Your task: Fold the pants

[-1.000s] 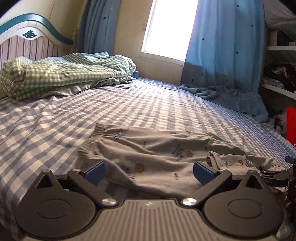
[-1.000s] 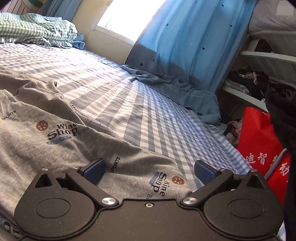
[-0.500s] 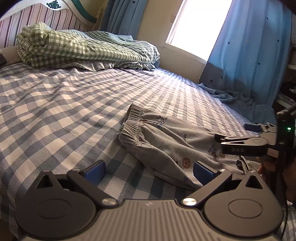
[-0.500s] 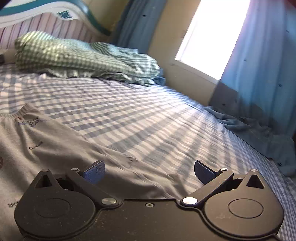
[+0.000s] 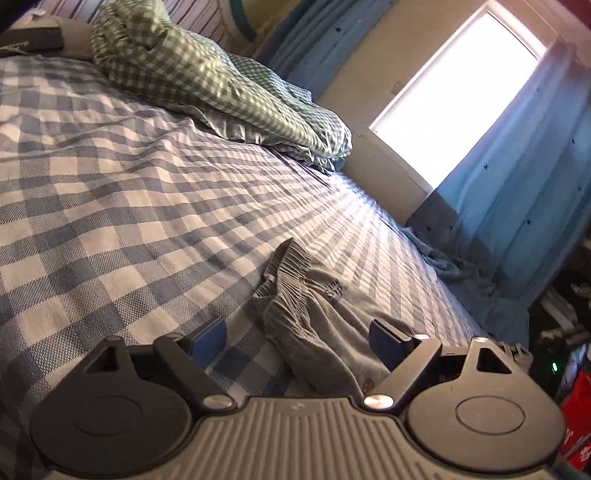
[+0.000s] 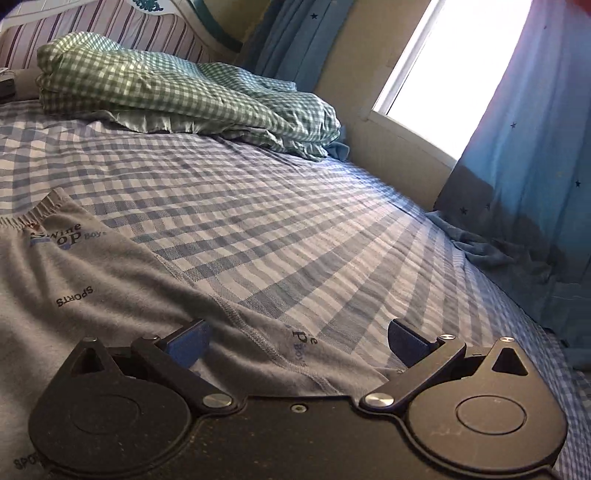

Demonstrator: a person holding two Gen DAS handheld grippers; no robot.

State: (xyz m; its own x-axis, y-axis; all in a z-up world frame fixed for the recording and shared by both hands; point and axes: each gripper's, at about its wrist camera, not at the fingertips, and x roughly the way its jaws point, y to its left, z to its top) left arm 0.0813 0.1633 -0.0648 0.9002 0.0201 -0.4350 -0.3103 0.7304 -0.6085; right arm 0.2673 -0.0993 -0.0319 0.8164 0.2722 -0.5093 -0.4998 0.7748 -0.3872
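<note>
Grey printed pants (image 5: 314, 317) lie flat on the blue checked bed (image 5: 129, 206). In the left wrist view their gathered waistband (image 5: 288, 262) points away from me. My left gripper (image 5: 295, 338) is open and empty, low over the waistband end, with the cloth between its blue pads. In the right wrist view the pants (image 6: 92, 288) spread across the lower left. My right gripper (image 6: 295, 339) is open and empty, just above a stitched seam along the pants' far edge.
A green checked duvet (image 6: 166, 92) is bundled near the striped headboard (image 6: 92, 26). Blue curtains (image 6: 535, 129) hang beside a bright window (image 5: 461, 92), and their hem pools on the bed's far edge. A red bag (image 5: 576, 424) stands at the right.
Both grippers have swung left toward the headboard and dropped closer to the pants. The left now sits at the waistband end. Both stay open.
</note>
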